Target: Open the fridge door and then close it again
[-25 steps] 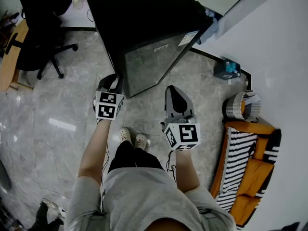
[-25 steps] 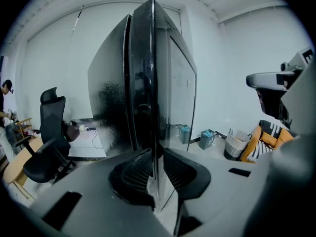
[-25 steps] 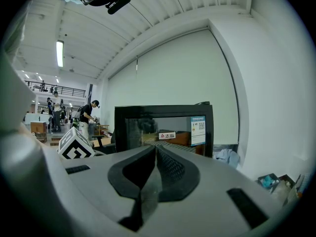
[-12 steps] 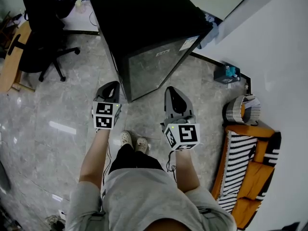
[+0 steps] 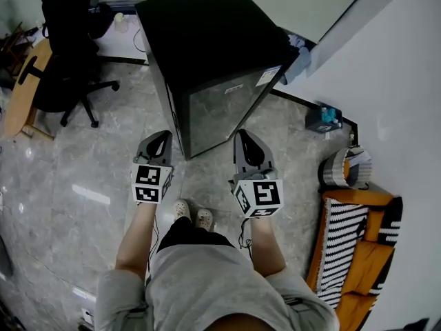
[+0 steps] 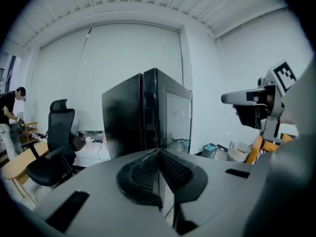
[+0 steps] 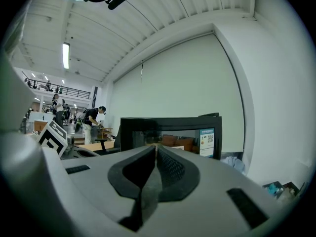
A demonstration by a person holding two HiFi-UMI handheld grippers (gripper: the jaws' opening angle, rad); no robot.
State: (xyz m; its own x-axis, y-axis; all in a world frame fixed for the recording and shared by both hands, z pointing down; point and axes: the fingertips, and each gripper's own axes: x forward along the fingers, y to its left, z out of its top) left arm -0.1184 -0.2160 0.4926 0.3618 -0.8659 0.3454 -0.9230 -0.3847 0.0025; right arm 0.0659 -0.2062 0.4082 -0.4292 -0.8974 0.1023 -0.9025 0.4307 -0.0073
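Currently black fridge [image 5: 207, 40], door [image 5: 220, 109] closed — left hand-held gripper [image 5: 162, 136], right hand-held gripper [image 5: 242, 134] pinched empty.

A black fridge [image 5: 213, 54] stands at 12 o'clock with its door closed, blocking the way ahead. The left claw [image 5: 160, 139] and right claw [image 5: 244, 139] hang just short of its front, not touching. Bare floor [image 5: 69, 185] lies open from 7 to 9 o'clock. An office chair [image 5: 65, 54] stands well apart at 10 o'clock. A white wall [image 5: 400, 81], a basket [image 5: 342, 165] and a striped sofa [image 5: 355, 247] crowd 2 to 4 o'clock.
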